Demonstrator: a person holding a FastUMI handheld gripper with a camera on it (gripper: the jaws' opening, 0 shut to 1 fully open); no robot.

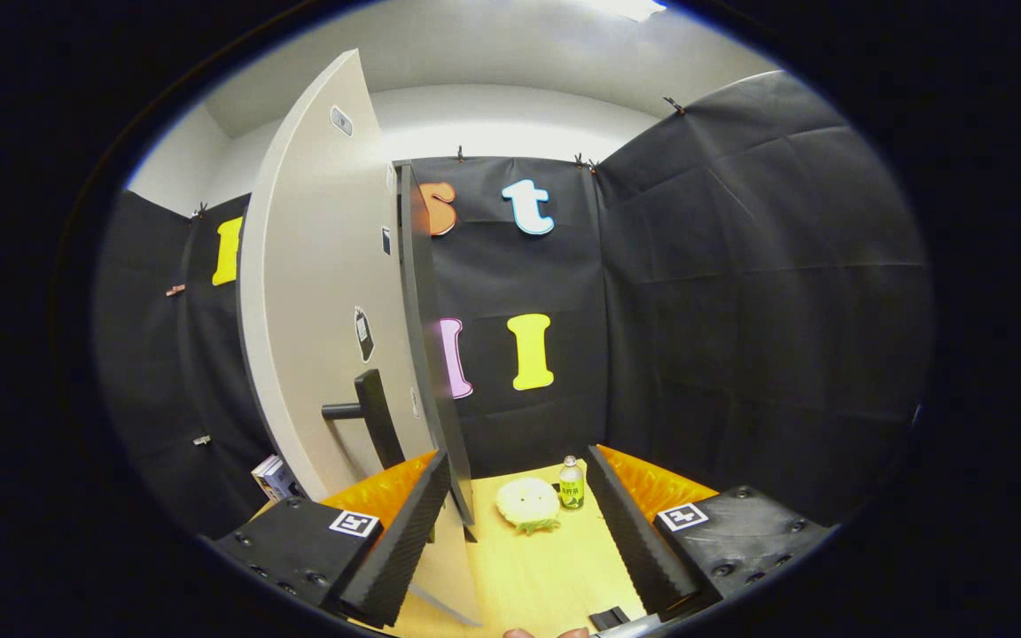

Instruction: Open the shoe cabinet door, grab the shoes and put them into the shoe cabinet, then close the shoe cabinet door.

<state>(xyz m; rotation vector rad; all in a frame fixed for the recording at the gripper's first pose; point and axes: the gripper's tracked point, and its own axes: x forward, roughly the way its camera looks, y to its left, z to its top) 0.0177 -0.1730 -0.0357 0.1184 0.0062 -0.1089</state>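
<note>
The shoe cabinet's tall beige door (315,292) rises just ahead on the left, with a black bar handle (373,415) low on its face. Its dark edge (422,337) runs down between my fingers, close against the left finger (404,532). My gripper (518,461) is open and holds nothing. The right finger (630,523) stands apart from the door. I cannot tell how far the door is swung. Beyond the fingers, a pale round thing with a green fringe (528,502) lies on the yellow table (546,567); I cannot tell whether it is a shoe.
A small green bottle (571,486) stands right beside the pale round thing. A small box (273,478) sits behind the door's left side. Black cloth walls (741,310) close the booth at the back and right. A fingertip of a hand (546,633) shows at the bottom.
</note>
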